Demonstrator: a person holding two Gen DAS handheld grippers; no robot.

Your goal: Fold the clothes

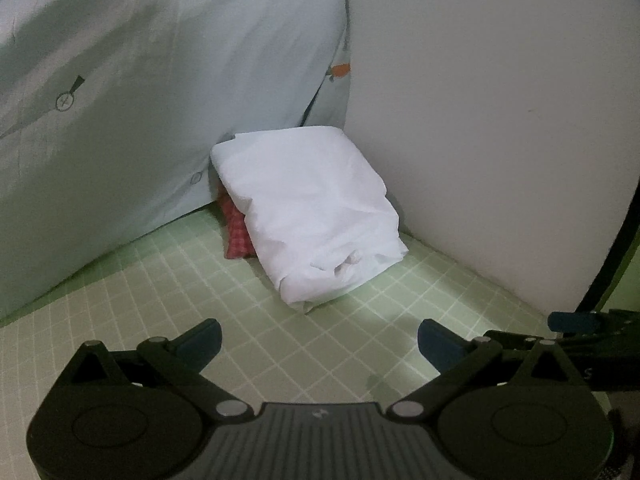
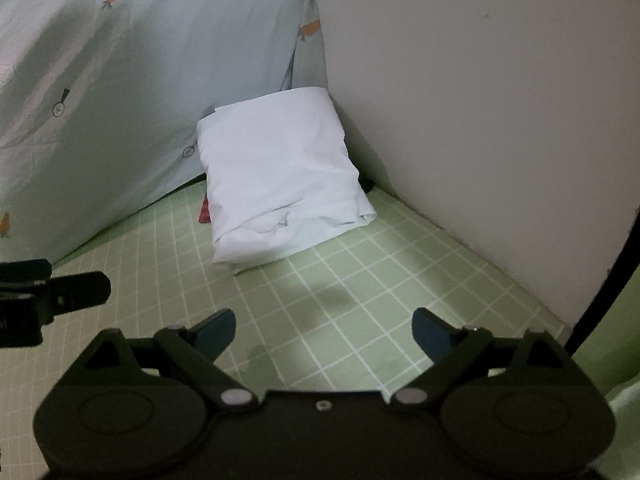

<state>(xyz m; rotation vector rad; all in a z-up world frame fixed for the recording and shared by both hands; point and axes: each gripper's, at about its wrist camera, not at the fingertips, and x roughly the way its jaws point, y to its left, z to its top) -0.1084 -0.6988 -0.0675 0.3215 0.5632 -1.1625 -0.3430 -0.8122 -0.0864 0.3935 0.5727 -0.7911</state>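
A folded white garment (image 1: 310,216) (image 2: 280,184) lies in the far corner on the green checked sheet (image 1: 200,300) (image 2: 360,300). It rests on a red checked cloth (image 1: 237,232) (image 2: 205,212), of which only an edge shows. My left gripper (image 1: 319,342) hovers open over bare sheet, short of the white bundle. The right gripper (image 2: 323,330) is open too, with nothing between its fingers. The right gripper's blue-padded finger (image 1: 574,320) shows at the right edge of the left wrist view. At the left edge of the right wrist view is the left gripper's finger (image 2: 76,292).
A pale blue quilt with carrot prints (image 1: 140,120) (image 2: 120,100) stands bunched up behind and left of the bundle. A plain white wall (image 1: 500,120) (image 2: 480,100) bounds the right side. The sheet between grippers and bundle is flat.
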